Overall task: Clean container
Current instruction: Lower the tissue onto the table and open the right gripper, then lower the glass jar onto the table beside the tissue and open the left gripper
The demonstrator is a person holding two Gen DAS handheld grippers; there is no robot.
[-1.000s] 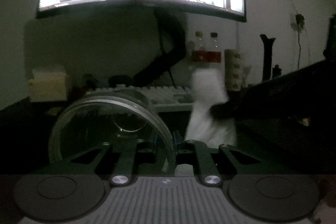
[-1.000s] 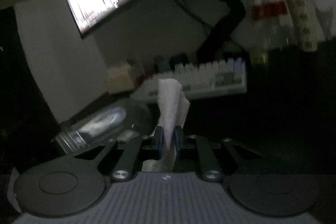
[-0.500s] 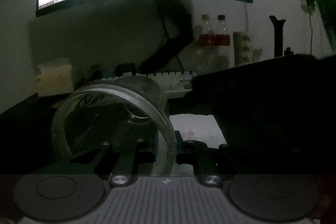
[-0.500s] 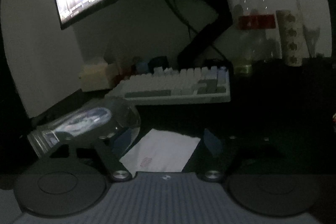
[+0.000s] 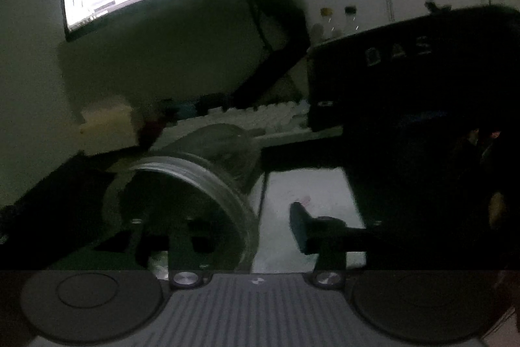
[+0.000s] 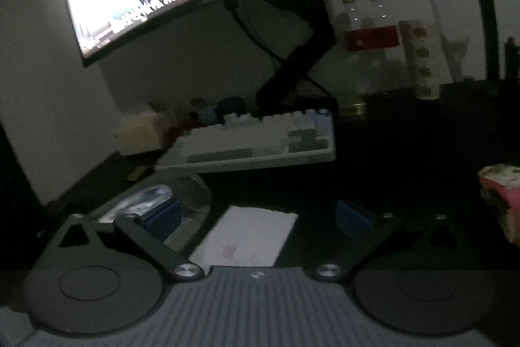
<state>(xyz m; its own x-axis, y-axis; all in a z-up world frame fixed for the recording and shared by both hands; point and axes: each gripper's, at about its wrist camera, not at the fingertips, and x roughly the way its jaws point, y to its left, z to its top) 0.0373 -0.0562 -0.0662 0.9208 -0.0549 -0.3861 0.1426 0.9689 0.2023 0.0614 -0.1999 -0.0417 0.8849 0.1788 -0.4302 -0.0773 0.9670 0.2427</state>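
The jar (image 5: 195, 194) lies on its side on the dark worktop (image 6: 406, 152), its threaded mouth toward the left gripper (image 5: 240, 236). That gripper's jaws are opening; the jar's rim sits between them, over the left finger, and the right pad stands clear of the glass, so nothing presses it now. The right gripper (image 6: 256, 217) has its jaws opening to full spread with nothing gripped; the tissue (image 6: 247, 236) lies flat on the worktop between and just ahead of them, touching neither pad.

The main risk, as I judge it, is the jar. On its side and round, freed from the jaws, it can roll: toward the tissue on the right of the left jaws, or back toward the keyboard (image 6: 253, 145) beyond. A nudge from a finger would be enough to start it.

The tissue is light and thin. A passing jaw could drag or crumple it.

The scene is dim and blurred, which makes the clear glass edges hard to see; a closing pad could miss the rim or strike it hard. Whether the jar's inside is wiped clean cannot be told from here.
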